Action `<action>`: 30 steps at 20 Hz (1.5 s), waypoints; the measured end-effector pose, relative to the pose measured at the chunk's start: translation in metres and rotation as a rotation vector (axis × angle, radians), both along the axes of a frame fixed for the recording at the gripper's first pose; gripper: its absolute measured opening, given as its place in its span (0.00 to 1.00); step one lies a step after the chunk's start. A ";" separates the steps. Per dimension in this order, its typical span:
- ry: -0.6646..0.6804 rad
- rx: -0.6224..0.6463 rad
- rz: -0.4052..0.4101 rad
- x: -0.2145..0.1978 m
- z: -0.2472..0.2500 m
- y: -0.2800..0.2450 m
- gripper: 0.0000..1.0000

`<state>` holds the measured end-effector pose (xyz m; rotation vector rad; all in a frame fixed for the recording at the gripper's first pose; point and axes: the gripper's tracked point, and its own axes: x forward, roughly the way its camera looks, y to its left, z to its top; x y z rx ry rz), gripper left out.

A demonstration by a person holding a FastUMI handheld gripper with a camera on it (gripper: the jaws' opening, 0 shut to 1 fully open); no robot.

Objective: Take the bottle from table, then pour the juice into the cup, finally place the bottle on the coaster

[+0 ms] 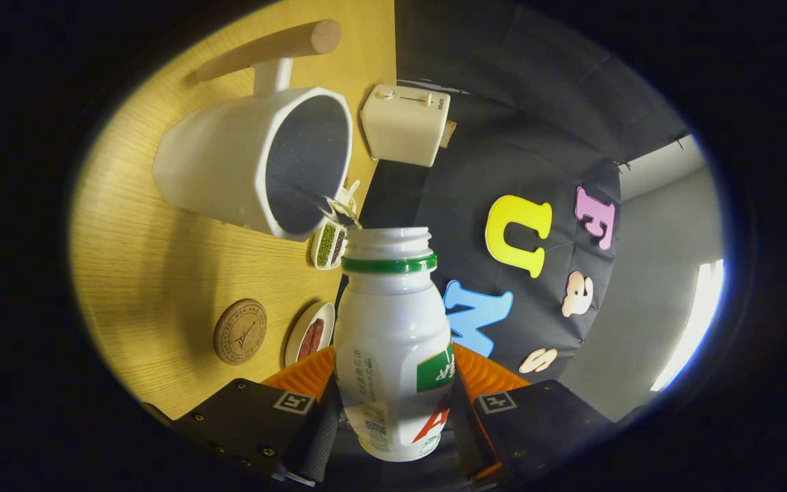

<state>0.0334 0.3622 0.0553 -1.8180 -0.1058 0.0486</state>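
Observation:
My gripper [393, 383] is shut on a white plastic bottle [393, 328] with a green neck ring and no cap, held between the fingers. The whole view is rolled sideways, so the bottle is tipped over. Its open mouth sits close to the rim of a white cup [257, 160] with a dark inside and a wooden handle [277, 44]. A thin stream of juice [339, 210] runs at the cup's rim just beyond the bottle's mouth. A round cork coaster [240, 331] lies on the wooden table [154, 273], beside the fingers.
A cream toaster [404, 123] stands on the table beyond the cup. A small dish of green and dark beans [330, 244] lies by the cup's rim. A white plate with something red [309, 335] rests near the coaster.

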 end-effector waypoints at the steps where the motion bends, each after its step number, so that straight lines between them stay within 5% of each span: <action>1: 0.000 0.000 0.001 -0.001 -0.001 0.000 0.71; 30: -0.016 -0.177 -0.014 -0.003 0.001 0.001 0.71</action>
